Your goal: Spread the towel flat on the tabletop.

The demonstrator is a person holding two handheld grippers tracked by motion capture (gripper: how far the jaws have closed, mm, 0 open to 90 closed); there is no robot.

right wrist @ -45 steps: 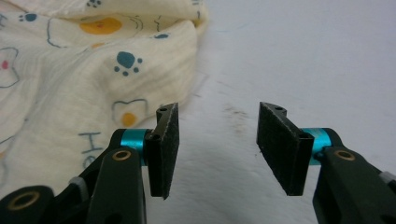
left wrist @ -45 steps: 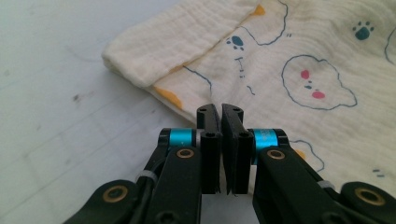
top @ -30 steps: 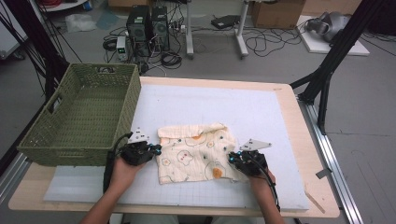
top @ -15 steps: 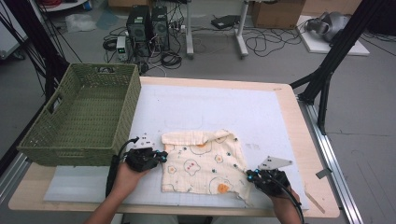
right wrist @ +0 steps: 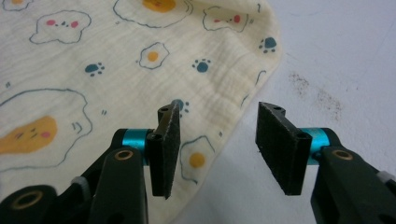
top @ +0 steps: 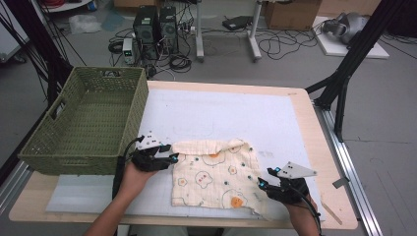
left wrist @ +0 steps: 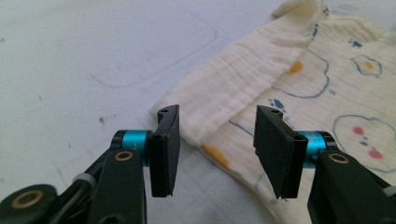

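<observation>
Hovering both wide-open claws, left claw [top: 170,158] and right claw [top: 261,183], at the cloth [top: 216,179] edges, I'm risking pinching one layer or bunching it.

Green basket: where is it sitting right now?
In the high view the green basket sits at the table's left edge, just left of the patterned cloth.

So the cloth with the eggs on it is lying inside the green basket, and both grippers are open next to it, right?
Not quite. The cloth lies flat on the white mat, beside the green basket, as the high view shows. The left gripper and right gripper are indeed open at its edges.
</observation>
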